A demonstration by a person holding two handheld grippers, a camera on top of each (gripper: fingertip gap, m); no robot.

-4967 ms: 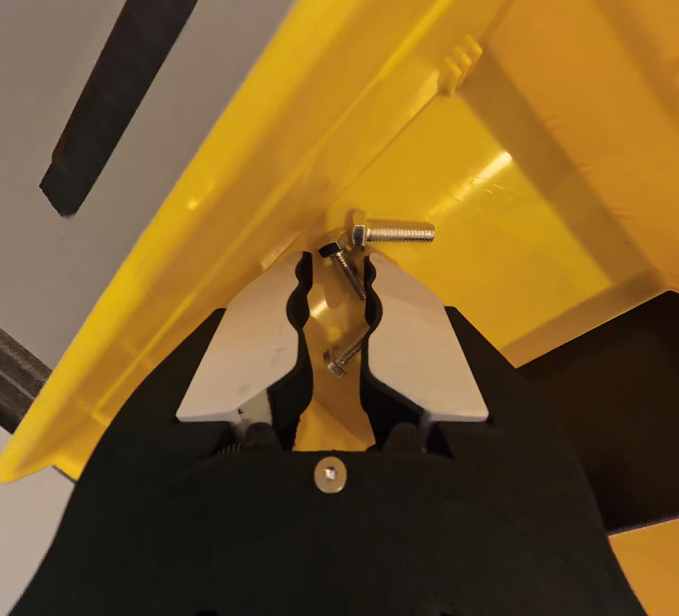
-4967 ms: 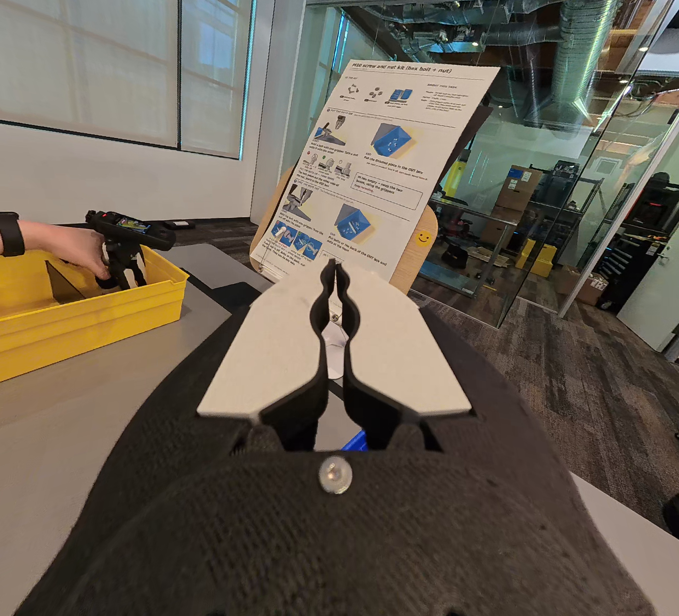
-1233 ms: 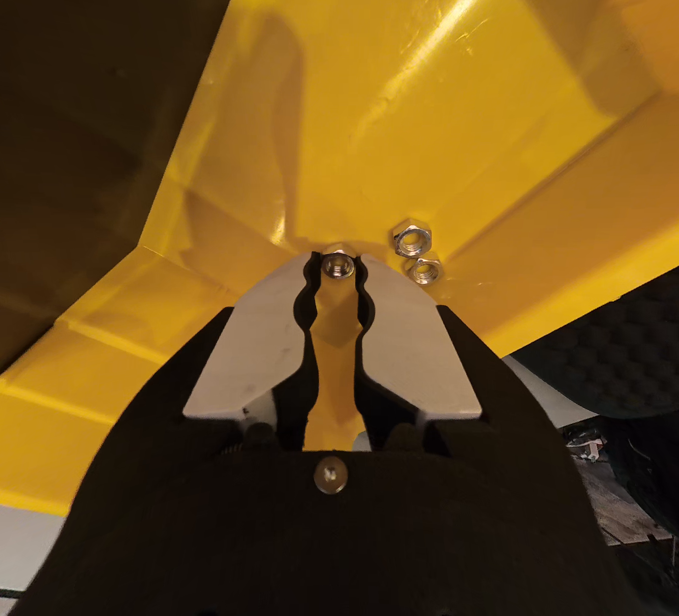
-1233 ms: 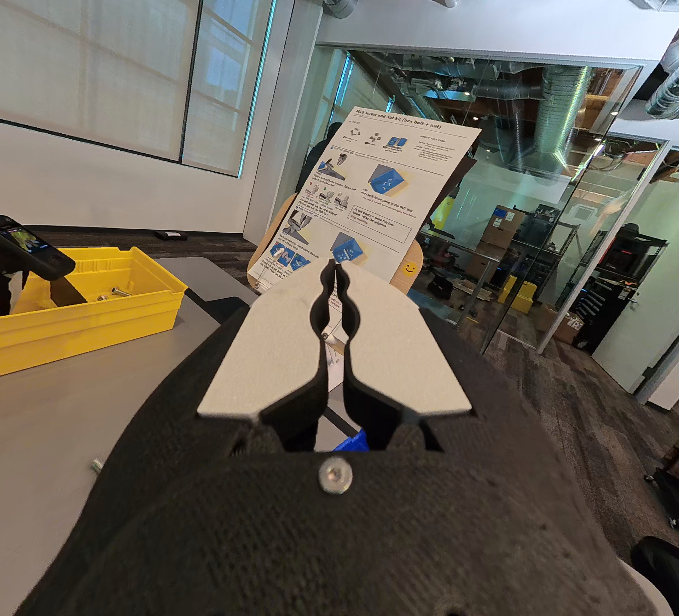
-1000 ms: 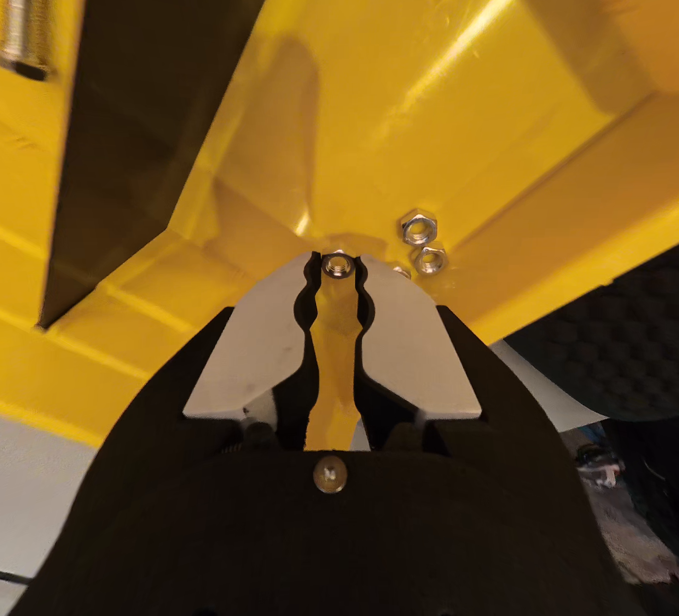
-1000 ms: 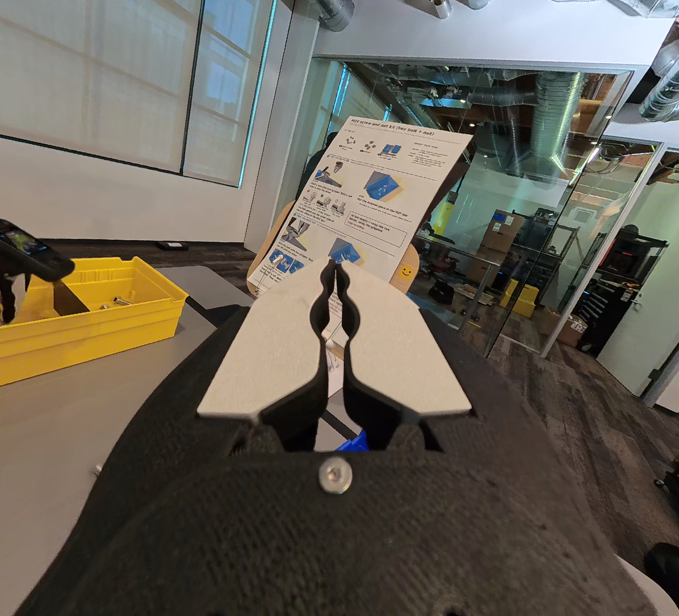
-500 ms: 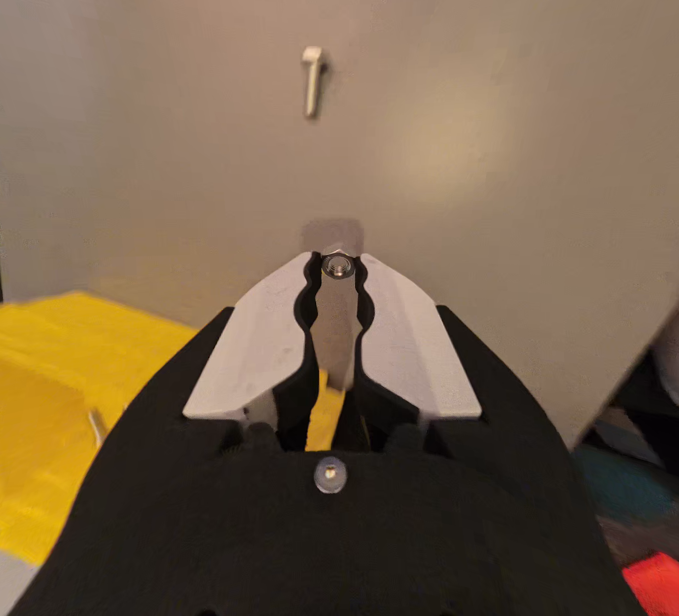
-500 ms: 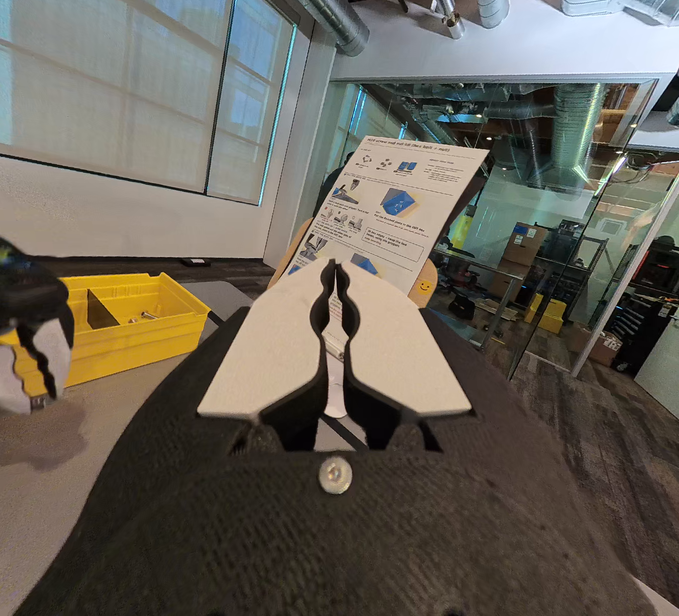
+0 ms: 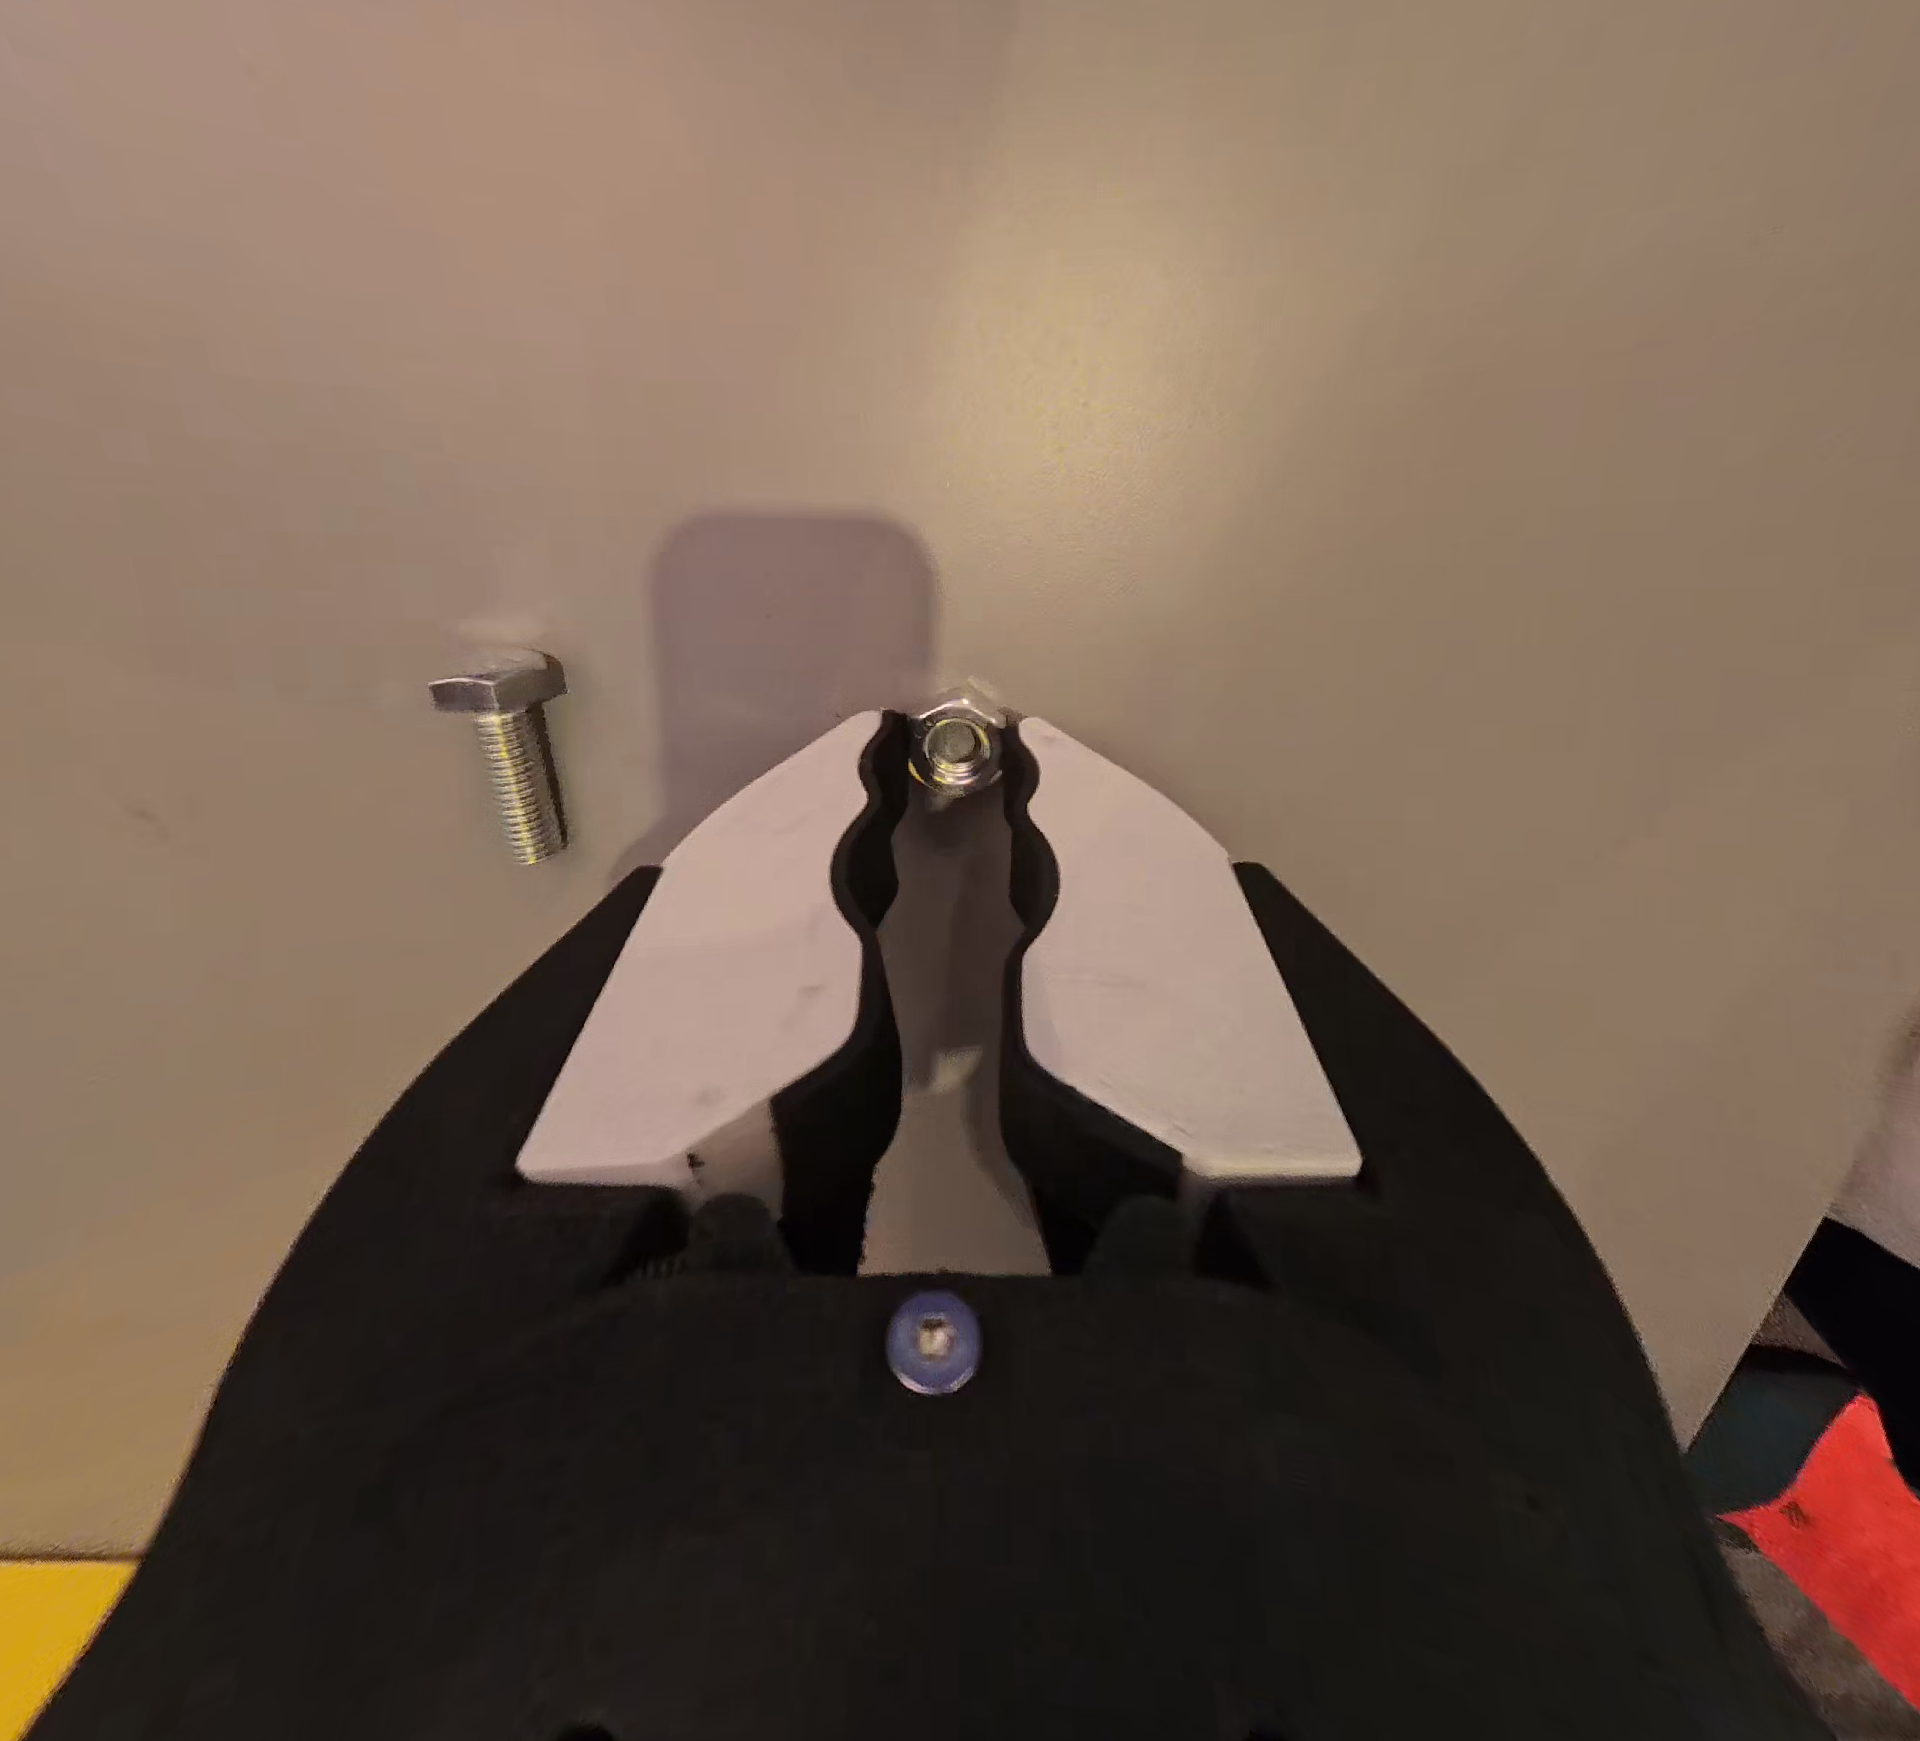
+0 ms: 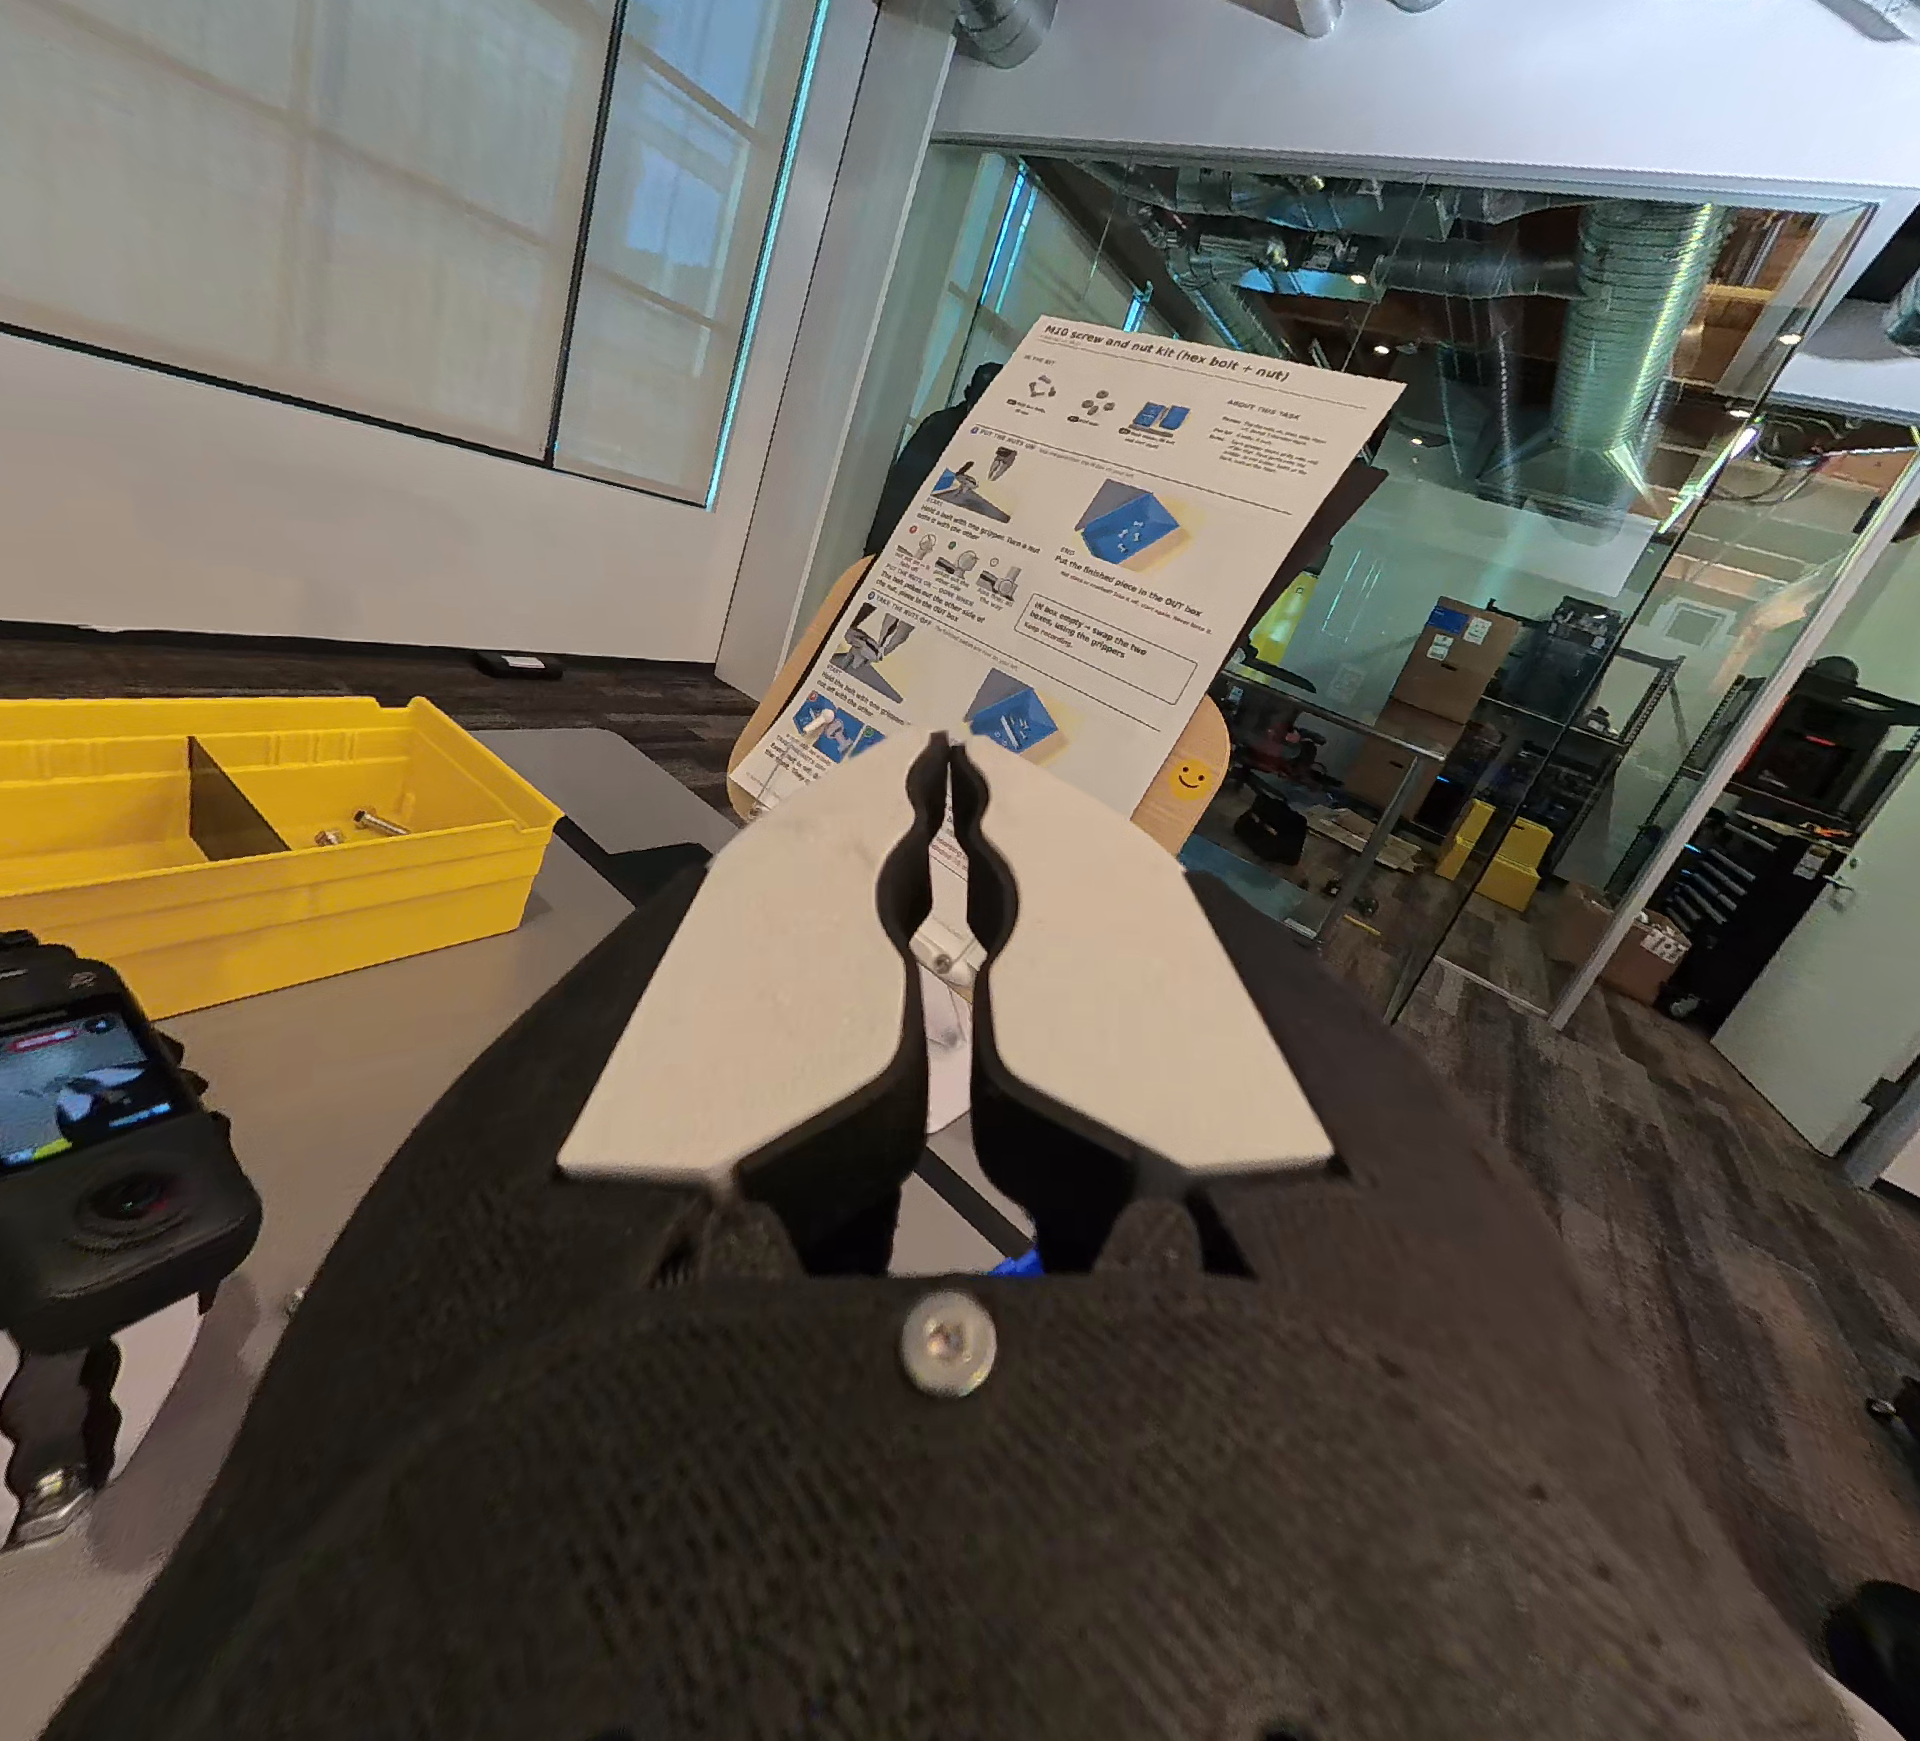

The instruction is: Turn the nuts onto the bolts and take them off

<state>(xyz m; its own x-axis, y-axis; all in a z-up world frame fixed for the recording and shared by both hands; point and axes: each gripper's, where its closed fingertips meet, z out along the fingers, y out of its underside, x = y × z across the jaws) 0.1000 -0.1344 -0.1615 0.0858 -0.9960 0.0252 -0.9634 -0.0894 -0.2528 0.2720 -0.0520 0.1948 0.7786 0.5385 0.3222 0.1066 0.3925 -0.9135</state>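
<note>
Here the left gripper (image 9: 951,735) points down at the grey tabletop (image 9: 1247,237), its jaws clamped on a hex nut (image 9: 953,749) pinched at the very fingertips, threaded bore facing the camera. A hex bolt (image 9: 509,751) lies on its side on the table at about 9 o'clock from the nut, near it but not touching, head toward 12 o'clock. The right gripper (image 10: 948,741) is raised and aimed across the room, its jaws pressed together on nothing. In its view the yellow bin (image 10: 343,902) sits at 9 o'clock, with a dark divider (image 10: 223,813); a second bolt (image 10: 379,822) and a small nut (image 10: 328,836) lie loose in the compartment right of the divider. A printed instruction sheet (image 10: 1101,569) stands at 12 o'clock, and the left gripper's camera body shows at 8 o'clock.

Progress, as judged: one nut is in hand and one bolt is set out, but they are not joined. The bolt has yet to be picked up by the idle gripper, the nut started and run down the thread, then removed. The loose hardware in the bin suggests more pairs remain.
</note>
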